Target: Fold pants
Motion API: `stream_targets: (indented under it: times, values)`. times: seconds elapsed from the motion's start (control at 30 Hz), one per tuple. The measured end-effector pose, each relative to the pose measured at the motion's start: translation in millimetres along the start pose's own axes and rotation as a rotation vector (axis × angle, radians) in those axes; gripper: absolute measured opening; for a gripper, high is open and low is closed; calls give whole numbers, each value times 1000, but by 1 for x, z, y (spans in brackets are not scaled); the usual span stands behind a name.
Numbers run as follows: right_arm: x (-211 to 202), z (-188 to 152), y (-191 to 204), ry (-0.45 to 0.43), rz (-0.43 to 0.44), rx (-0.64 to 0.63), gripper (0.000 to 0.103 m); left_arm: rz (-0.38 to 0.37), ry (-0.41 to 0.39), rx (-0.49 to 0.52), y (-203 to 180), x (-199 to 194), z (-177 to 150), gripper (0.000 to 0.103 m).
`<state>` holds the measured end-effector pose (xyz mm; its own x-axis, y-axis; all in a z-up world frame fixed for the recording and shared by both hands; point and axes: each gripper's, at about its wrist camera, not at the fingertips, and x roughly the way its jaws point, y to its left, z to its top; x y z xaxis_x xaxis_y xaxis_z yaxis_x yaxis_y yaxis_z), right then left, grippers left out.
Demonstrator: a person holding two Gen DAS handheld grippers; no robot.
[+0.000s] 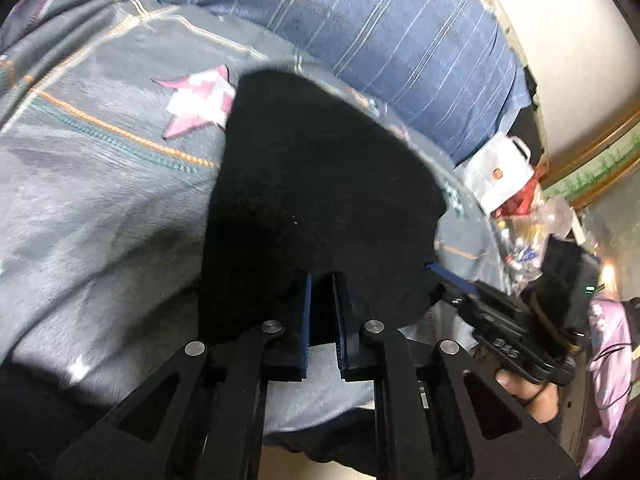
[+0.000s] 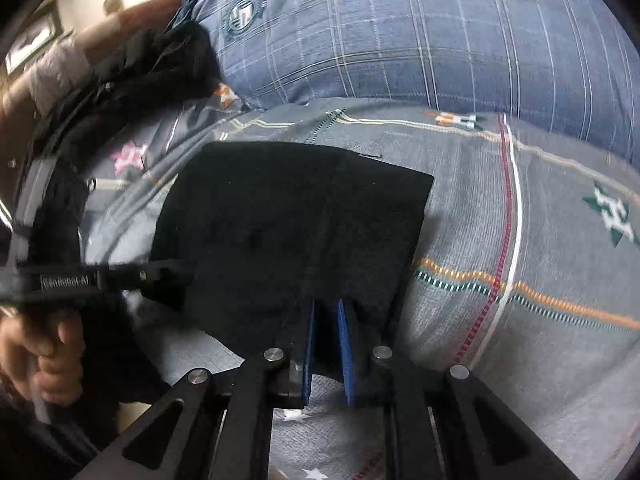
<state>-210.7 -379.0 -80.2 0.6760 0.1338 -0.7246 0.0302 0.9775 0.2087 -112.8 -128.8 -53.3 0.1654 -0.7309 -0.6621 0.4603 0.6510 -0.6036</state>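
From the left wrist, the left gripper (image 1: 321, 280) has its blue-padded fingers (image 1: 306, 312) drawn narrow on the near edge of the black soft-cloth pants (image 1: 316, 184), which lie in a compact dark slab on the grey patterned bedspread (image 1: 104, 200). If either hand tugs ahead of the other, I'd expect the layers to slide and the fold to skew. From the right wrist, the right gripper (image 2: 330, 308) pinches the same near edge just as narrowly; the cloth looks slippery-thin there. Behind lies a blue checked quilt (image 2: 440, 40), with clutter beside the bed.
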Motion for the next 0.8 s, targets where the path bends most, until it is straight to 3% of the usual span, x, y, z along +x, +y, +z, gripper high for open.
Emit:
stream_targets:
  times: [0.1,0.17,0.23,0.27,0.33,0.37,0.43,0.53,0.63,0.7,0.8]
  values:
    - [-1,0,2,5,-5,-10,11,32,-130,32,-4,-30,7,12]
    - [-3,1,5,4,2,-4,11,-28,-192,84,-14,-43,17,12]
    - [-1,0,5,9,4,-3,11,-122,-157,130,-25,-37,22,12]
    - [-1,0,6,9,3,-4,11,-146,-99,156,-31,-23,22,12]
    - [-1,0,5,11,4,0,11,-20,7,148,-25,16,18,12]
    - [0,0,5,11,7,5,11,33,53,114,-12,34,15,7]
    - [1,0,3,16,17,14,11,-5,46,24,2,43,18,4]
    - [0,-2,2,14,24,18,11,10,54,52,-5,43,18,3]
    - [-4,1,4,21,25,-6,11,-61,53,51,-16,24,30,4]
    - [-17,6,4,-45,25,7,11,-111,-17,120,-27,3,46,7]
    - [-35,21,1,-194,26,24,11,-82,-69,178,-34,-2,69,24]
